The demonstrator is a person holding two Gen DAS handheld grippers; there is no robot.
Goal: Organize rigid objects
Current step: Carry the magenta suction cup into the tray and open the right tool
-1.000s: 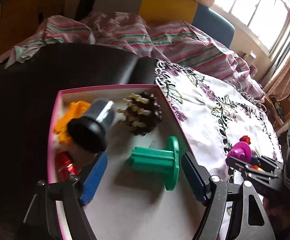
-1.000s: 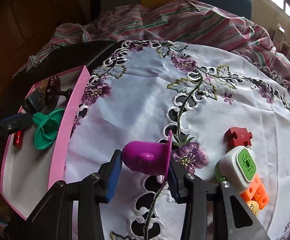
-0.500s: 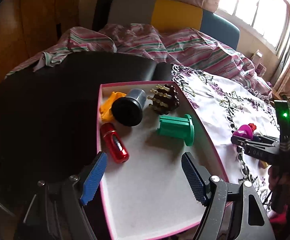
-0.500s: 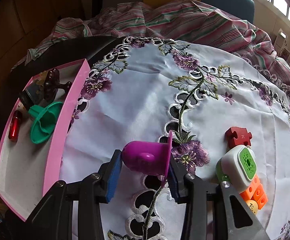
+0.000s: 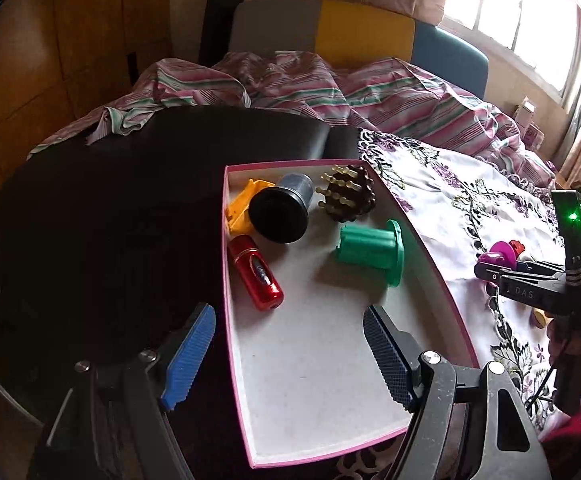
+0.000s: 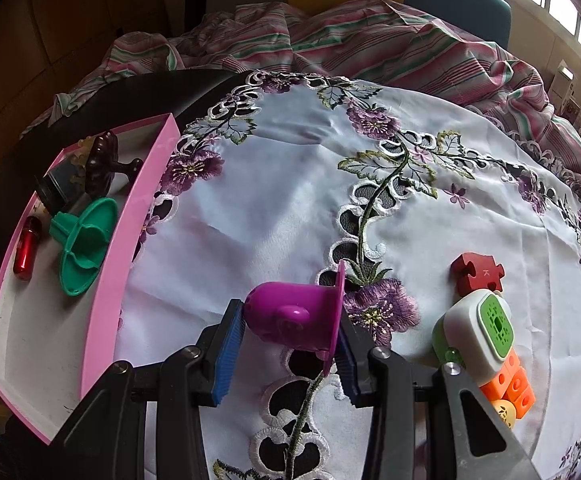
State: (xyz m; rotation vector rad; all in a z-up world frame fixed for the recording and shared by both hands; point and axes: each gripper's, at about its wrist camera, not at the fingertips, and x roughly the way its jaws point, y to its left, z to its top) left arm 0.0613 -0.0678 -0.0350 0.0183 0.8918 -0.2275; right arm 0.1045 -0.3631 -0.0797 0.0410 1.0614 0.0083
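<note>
1. Left wrist view: my left gripper [image 5: 286,354] hangs with its blue pads wide apart and nothing between them, over the near end of the pink box [image 5: 430,256].
2. The box sits on a dark tabletop [image 5: 110,220], its right wall along the edge of the white embroidered cloth [image 5: 450,200].
3. In the far half of the box I see a green spool [image 5: 370,246] on its side, a red vial [image 5: 255,267], a black cup [image 5: 280,212] tipped toward me, a yellow piece [image 5: 242,204] behind it, and a brown spiked piece [image 5: 346,198]. The near half of the floor is bare white.
4. At the right, over the cloth, my right gripper [image 5: 498,266] holds the purple cup [image 5: 500,254].
5. Behind the table lies a rumpled striped sheet [image 5: 330,92], then a headboard [image 5: 362,28] of grey, yellow and blue panels, wood panelling to the left, and a bright curtained window [image 5: 510,4] at upper right.
6. Right wrist view: my right gripper [image 6: 288,354] is clamped on the purple cup [image 6: 294,316], which lies sideways, rim to the right, just above the cloth [image 6: 290,200].
7. To the right on the cloth sit a red puzzle piece [image 6: 476,274], a white and green case [image 6: 478,330] and orange blocks [image 6: 510,384], close together.
8. The pink box [image 6: 126,236] stands at the left edge of the cloth, well apart from the cup.
</note>
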